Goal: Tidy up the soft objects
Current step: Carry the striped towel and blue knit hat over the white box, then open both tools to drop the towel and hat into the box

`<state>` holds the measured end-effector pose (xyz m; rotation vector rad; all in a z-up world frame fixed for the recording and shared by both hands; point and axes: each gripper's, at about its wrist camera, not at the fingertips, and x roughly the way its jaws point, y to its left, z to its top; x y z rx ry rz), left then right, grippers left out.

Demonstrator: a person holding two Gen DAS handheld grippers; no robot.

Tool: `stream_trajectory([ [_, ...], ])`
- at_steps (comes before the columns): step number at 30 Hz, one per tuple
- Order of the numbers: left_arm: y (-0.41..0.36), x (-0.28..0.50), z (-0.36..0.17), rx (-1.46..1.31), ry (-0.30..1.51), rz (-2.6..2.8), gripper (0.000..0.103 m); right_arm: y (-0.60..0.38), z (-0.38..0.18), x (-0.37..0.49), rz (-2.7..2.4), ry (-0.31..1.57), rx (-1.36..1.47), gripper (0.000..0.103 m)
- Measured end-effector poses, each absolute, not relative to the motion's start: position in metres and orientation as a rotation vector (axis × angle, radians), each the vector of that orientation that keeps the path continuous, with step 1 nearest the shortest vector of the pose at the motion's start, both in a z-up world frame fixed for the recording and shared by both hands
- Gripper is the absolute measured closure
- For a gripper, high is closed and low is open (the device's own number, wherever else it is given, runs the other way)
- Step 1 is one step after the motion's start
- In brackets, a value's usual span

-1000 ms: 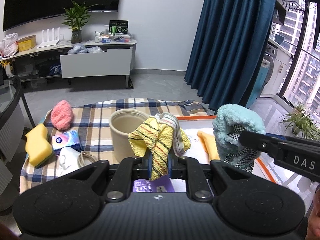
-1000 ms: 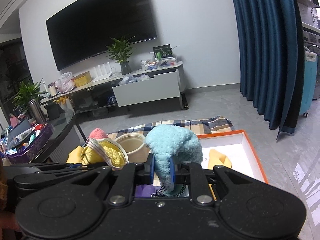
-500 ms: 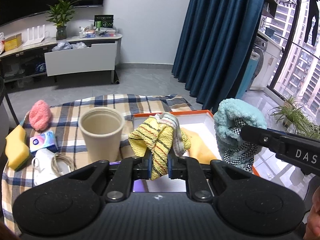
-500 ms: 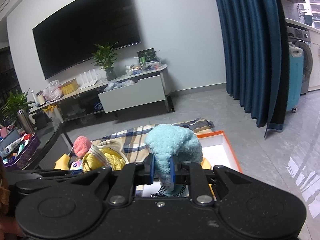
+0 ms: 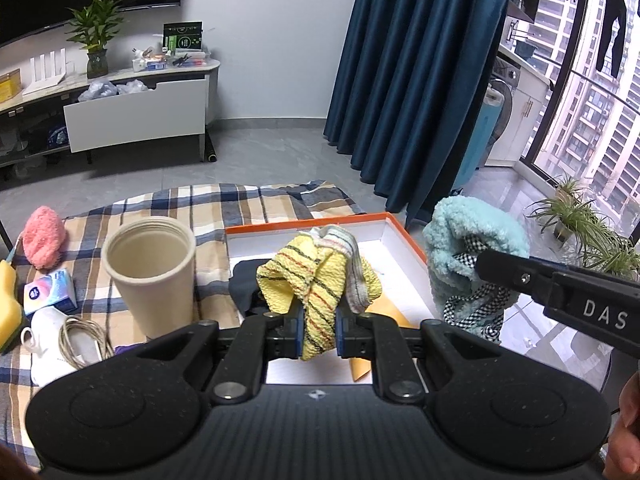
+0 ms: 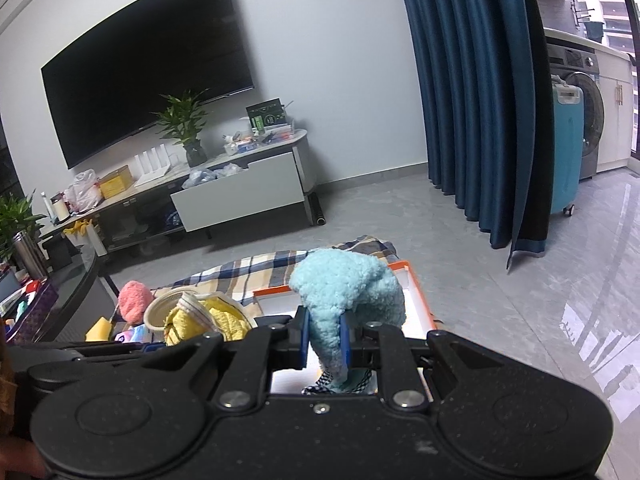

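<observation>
Only the left wrist shows a dark cloth (image 5: 246, 280) in the orange box (image 5: 404, 232).

A pale wall (image 6: 320, 32) carries a dark television (image 6: 148, 80) above a low media console (image 6: 224, 196). Blue curtains (image 5: 412, 80) hang over grey floor tiles (image 6: 500, 280); daylight enters the window (image 5: 592, 100).

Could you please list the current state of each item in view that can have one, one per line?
Left gripper: shut on the yellow striped cloth, held above the box.
Right gripper: shut on the blue fluffy cloth.
Orange-rimmed box: open, dark and yellow items inside.
Beige cup: upright, looks empty.
Pink fluffy item: lying on the plaid cloth.
</observation>
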<state>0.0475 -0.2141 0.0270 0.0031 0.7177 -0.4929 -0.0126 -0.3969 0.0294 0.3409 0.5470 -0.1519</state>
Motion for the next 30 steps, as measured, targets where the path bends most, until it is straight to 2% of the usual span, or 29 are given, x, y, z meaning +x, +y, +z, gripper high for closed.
stream_trajectory([
  [30, -0.269, 0.066, -0.002, 0.033, 0.814, -0.540, 0.087, -0.438, -0.008, 0.031, -0.193, 0.632, 0.346, 0.083],
])
